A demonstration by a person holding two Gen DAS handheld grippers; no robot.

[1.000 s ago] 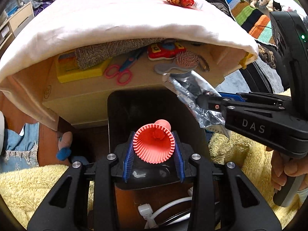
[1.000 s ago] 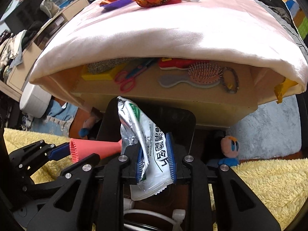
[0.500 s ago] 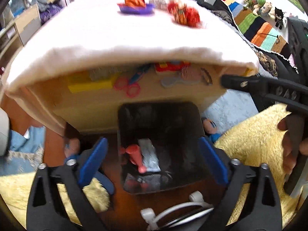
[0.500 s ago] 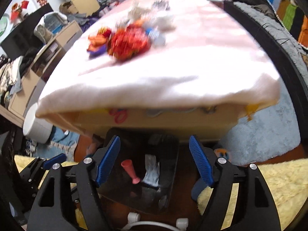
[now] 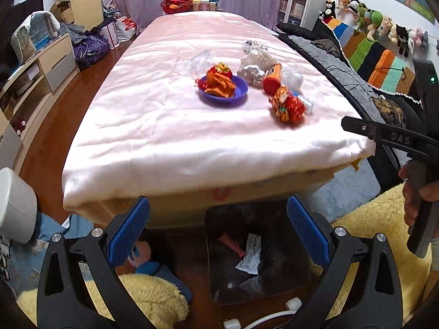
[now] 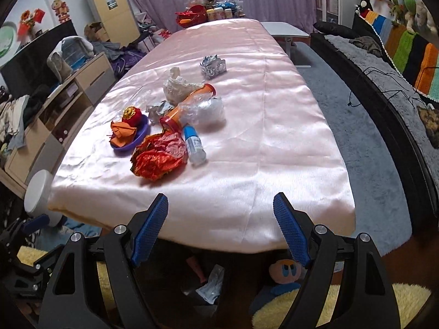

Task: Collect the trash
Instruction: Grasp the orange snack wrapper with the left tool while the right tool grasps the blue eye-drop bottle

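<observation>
My left gripper is open and empty, high over the black bin at the table's near end. In the bin lie a red cone piece and a silver wrapper. My right gripper is also open with nothing between its pads, above the table edge. On the pink tablecloth lie a crumpled red foil, a purple dish of orange scraps, an orange-labelled bottle, a small blue-capped bottle, white crumpled paper and silver foil.
A blue plush doll lies on the floor beside the bin, with yellow fluffy rug around. A white stool stands left of the table, low cabinets further left. A grey rug and dark sofa are on the right.
Both grippers opened, letting the red cone and the silver wrapper fall into the bin. Both then rose, so the tabletop has come into view.
</observation>
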